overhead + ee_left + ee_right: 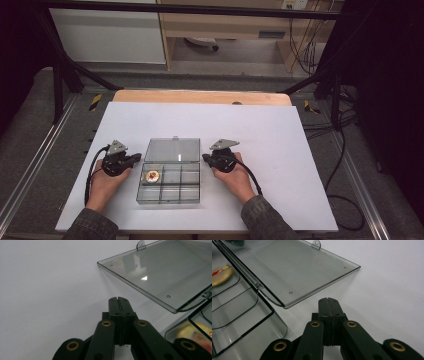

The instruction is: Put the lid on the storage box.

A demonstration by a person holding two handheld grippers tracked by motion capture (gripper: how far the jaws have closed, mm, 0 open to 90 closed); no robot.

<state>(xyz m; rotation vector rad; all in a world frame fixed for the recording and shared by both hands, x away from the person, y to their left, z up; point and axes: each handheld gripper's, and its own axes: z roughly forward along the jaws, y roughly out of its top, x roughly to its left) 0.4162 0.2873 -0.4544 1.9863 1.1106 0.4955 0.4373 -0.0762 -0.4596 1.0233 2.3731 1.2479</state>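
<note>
Right, both hands are down on the white tabletop (280, 150) with the clear compartment box (169, 187) sitting between them. My left tool (136, 159) is just beside the box's left edge, its jaws pressed flat together with nothing between them; in the left gripper view that closed tip (118, 305) rests over bare white surface, short of the lid's near corner. My right tool (205, 158) mirrors it on the other side, jaws likewise pressed together and empty, and in the right gripper view the tip (327, 305) sits just below the lid's corner. The box stands open: its lid (172, 150) is folded back flat on the far side, away from me, hinged along the tray's rear edge, with its little hanging tab (140, 244) pointing farthest from me. Box and lid together run long from me toward the far edge of the tabletop, the sides square to it. A round yellow-and-red piece (152, 175) lies in the rear left compartment.
</note>
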